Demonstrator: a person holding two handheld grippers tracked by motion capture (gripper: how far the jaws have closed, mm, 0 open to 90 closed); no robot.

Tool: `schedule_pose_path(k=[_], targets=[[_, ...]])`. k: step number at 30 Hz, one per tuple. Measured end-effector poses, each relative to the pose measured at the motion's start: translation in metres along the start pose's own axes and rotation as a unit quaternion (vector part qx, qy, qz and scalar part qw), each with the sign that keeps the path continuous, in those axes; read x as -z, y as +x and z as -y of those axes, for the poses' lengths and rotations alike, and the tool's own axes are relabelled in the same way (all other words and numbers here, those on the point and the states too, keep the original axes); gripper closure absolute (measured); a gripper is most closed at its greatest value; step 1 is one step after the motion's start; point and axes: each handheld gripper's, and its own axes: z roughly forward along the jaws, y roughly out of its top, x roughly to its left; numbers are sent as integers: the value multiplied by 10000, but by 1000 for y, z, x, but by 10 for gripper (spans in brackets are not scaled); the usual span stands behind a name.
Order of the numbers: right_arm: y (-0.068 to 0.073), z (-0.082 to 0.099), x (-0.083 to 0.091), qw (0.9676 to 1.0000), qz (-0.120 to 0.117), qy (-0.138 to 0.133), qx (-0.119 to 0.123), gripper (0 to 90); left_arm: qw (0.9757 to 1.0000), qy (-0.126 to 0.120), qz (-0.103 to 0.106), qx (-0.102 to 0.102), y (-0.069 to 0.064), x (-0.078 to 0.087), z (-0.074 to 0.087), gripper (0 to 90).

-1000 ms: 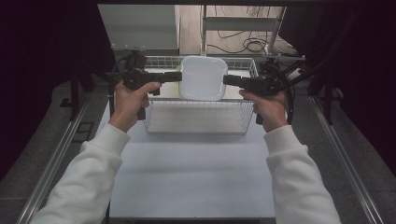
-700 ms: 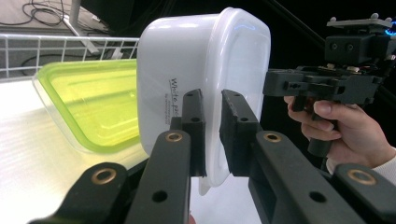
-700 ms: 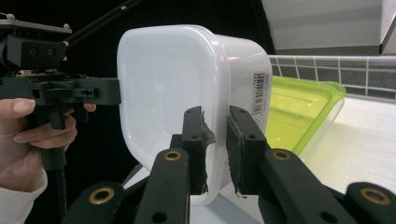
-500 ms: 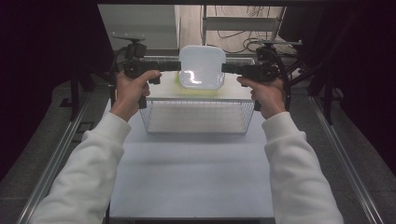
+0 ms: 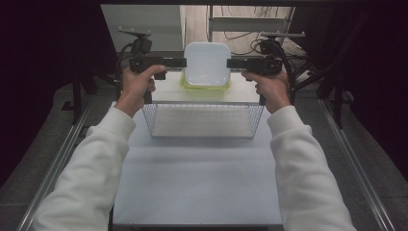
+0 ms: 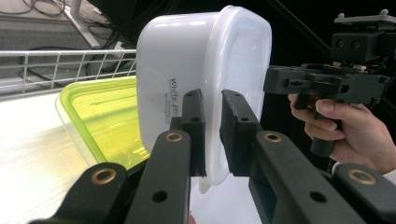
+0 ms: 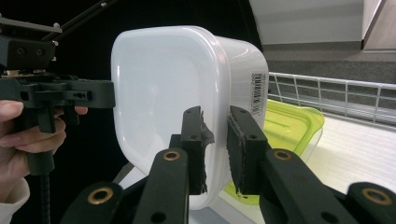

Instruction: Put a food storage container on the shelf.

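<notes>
The left claw [image 5: 184,62] and the right claw [image 5: 229,63] each pinch one side rim of the white tub [image 5: 207,63], and they hold it in the air near the far edge of the table [image 5: 202,187]. The tub stands above a green-lidded box [image 5: 204,86], which lies on the table behind the wire basket [image 5: 204,120]. In the left gripper view the jaws press on the rim of the tub [image 6: 205,70], and in the right gripper view the jaws press on the opposite rim of the tub [image 7: 177,88].
</notes>
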Motion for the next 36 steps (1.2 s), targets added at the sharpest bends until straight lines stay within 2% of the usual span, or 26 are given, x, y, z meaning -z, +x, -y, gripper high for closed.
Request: schedule_pose_path(k=[11, 17, 21, 25, 29, 36], targets=[[-10, -2, -10, 9995, 78, 192, -247, 757, 9996, 145, 17, 227, 13, -8, -1, 801], [-11, -8, -13, 9989, 76, 297, -352, 753, 9986, 154, 43, 497, 21, -10, -5, 798], [-13, -15, -17, 9977, 103, 404, -536, 746, 9975, 169, 81, 677, 26, -13, -9, 794], [-21, -19, -21, 9952, 75, 488, -844, 737, 9962, 166, 73, 849, 30, -17, -14, 788], [-29, -23, -27, 9917, -3, 539, -1167, 729, 9934, 171, 81, 1135, 39, -21, -18, 776], [-40, -25, -36, 9855, -42, 574, -1597, 708, 9907, 99, 77, 1356, 48, -29, -23, 753]])
